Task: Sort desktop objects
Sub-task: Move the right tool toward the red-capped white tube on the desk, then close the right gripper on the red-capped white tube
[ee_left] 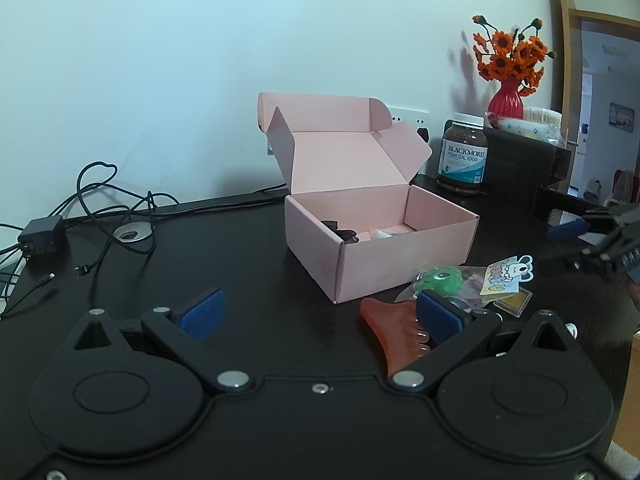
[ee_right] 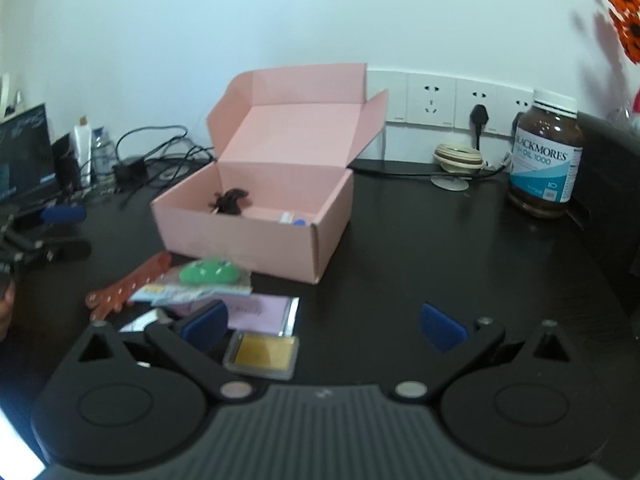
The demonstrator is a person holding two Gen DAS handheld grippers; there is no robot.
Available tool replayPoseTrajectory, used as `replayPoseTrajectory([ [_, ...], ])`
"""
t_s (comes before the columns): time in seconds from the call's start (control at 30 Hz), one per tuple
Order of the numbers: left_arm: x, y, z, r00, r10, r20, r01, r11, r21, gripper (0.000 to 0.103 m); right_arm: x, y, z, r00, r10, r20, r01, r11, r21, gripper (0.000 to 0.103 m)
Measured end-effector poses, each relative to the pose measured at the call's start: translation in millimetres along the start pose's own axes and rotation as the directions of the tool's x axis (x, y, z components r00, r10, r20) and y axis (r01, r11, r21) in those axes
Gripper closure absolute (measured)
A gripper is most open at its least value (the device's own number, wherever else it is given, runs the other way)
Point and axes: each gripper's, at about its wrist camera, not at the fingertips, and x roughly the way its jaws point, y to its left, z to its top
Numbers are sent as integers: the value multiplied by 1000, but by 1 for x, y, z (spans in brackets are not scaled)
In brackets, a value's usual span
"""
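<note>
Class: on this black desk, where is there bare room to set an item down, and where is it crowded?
Bare: between the pink box and fish oil bottle; also between the box and cables. Crowded: the box's front corner, around the orange comb, green toy and cards.

Desk (ee_left: 240,248) black; box (ee_left: 380,248) pale pink inside and out, holding a black item (ee_right: 230,202). In front of it: translucent orange-red comb-shaped piece (ee_left: 394,332), green toy (ee_left: 438,280) in a clear bag, yellow card (ee_left: 506,274) printed with a white cartoon dog, lilac sheet (ee_right: 256,314), clear case with gold insert (ee_right: 262,354). Left tongs (ee_left: 320,312) and right tongs (ee_right: 324,326) black with blue pads; jar (ee_right: 546,160) brown with white cap and white-and-blue label; vase (ee_left: 506,100) red with orange flowers (ee_left: 510,54).
</note>
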Motion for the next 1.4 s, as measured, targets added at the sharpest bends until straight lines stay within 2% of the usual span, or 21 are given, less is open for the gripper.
replayPoseTrajectory([
  [0.17,0,-3,0,1000,-1,0,1,1000,15,0,-10,10,-9,1000,9,-5,-10,998,-59,1],
  [0.4,1,-1,0,1000,-3,-3,3,1000,0,0,-20,33,-19,996,90,-5,-90,986,-139,5],
  [0.53,1,0,0,1000,-3,-4,3,1000,-6,0,-22,51,-25,989,143,-23,-145,969,-198,16],
  [0.6,1,-1,0,1000,-2,-4,2,1000,-1,0,-22,58,-28,987,155,-37,-160,962,-220,26],
  [0.63,1,-1,0,1000,-1,-3,1,1000,3,0,-22,62,-29,986,161,-44,-167,959,-230,35],
  [0.7,0,-2,0,1000,0,-2,0,1000,8,0,-22,64,-31,984,170,-57,-178,958,-225,39],
  [0.8,0,-3,0,1000,2,0,-2,1000,11,0,-22,66,-34,982,174,-69,-185,958,-221,47],
  [0.93,0,-3,0,1000,4,1,-4,1000,9,0,-19,66,-35,985,150,-81,-165,961,-224,64],
  [1.13,2,-1,0,1000,7,-10,-7,1000,-2,0,-16,60,-35,988,130,-88,-145,971,-192,72],
  [1.23,2,1,0,1000,6,-15,-7,1000,-19,0,-15,56,-36,987,136,-86,-149,975,-165,86],
  [1.4,2,3,0,1000,7,-9,-7,1000,-28,0,-12,52,-34,985,148,-87,-159,977,-140,86],
])
